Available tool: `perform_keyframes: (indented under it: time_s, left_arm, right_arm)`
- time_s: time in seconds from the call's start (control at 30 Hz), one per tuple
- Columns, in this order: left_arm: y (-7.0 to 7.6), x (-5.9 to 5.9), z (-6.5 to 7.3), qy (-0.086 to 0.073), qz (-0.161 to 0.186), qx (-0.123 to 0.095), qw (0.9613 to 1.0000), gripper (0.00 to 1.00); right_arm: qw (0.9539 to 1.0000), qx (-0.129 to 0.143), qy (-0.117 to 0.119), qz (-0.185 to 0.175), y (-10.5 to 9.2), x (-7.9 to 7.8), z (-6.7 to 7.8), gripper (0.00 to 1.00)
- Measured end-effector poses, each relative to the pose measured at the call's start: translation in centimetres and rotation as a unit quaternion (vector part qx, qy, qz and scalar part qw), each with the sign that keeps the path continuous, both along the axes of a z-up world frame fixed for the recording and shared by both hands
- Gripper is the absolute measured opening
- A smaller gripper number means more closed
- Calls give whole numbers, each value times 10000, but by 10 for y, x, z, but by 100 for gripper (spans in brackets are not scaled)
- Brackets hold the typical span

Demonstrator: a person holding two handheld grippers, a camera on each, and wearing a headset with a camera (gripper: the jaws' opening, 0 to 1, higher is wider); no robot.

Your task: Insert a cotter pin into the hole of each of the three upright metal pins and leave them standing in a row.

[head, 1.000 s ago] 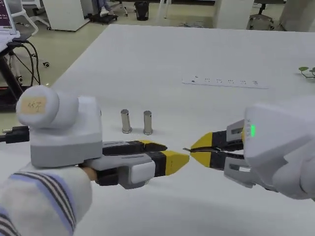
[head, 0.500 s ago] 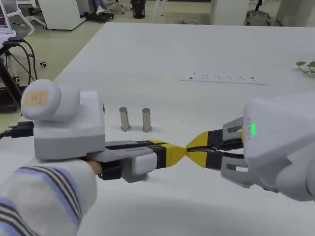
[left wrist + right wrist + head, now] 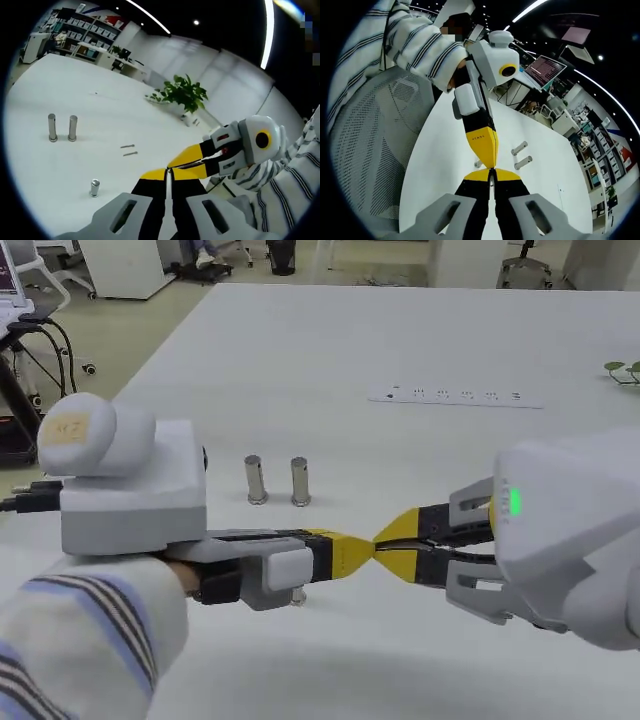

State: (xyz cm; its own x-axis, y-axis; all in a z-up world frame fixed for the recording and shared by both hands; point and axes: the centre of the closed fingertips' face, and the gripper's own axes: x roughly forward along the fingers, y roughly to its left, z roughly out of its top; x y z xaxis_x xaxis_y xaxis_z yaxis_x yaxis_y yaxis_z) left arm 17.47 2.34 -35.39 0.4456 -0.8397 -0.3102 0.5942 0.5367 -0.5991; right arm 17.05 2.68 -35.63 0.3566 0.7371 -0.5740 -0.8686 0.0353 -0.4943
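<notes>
**Head view.** The left gripper (image 3: 352, 552) enters from the lower left, held in a hand with a striped sleeve (image 3: 80, 640). The right gripper (image 3: 388, 546) enters from the right. Their yellow tips meet point to point at frame centre, above the white table (image 3: 420, 330). Both sets of jaws are drawn together. The view does not resolve whether anything is pinched between them. Two upright metal pins (image 3: 256, 480) (image 3: 300, 481) stand side by side just above the left gripper. A power strip (image 3: 455, 397) lies farther up the frame.

**Left gripper view.** This gripper's own jaws leave only a thin slit. The right gripper's tips touch them from the right. A third metal pin (image 3: 94, 187) stands at lower left, apart from the pair at left. Two cotter pins (image 3: 129, 150) lie flat on the table left of centre. A potted plant (image 3: 184, 94) stands at the far edge.

**Right gripper view.** This gripper's own jaws are pressed together at lower centre, tip to tip with the left gripper, which reaches down from the top.

**Change from earlier frames.** One second ago the tips were apart, and a thin wire projected from the right gripper's tips. Half a second ago they had met. The pair of pins has not shifted.
</notes>
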Motion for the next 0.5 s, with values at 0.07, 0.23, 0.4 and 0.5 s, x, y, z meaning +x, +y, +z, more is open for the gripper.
perform_keyframes:
  time_s: [0.07, 0.23, 0.4, 0.5]
  left_arm:
    - [1, -2, 0, 14, -28, 41, 10000, 0]
    - [4, -3, -1, -24, -33, 166, 9999, 0]
    - [9, -5, -5, 17, -52, 248, 9997, 0]
    - [12, -6, -6, -92, -99, 334, 9994, 0]
  right_arm:
    - [10000, 50, 38, 60, 3, -2, 0, 0]
    - [9999, 32, 3, 106, 5, -2, 0, 0]
    - [9974, 507, 502, 46, 11, -5, 4, 12]
    - [9960, 480, 753, -98, 6, -1, -4, 12]
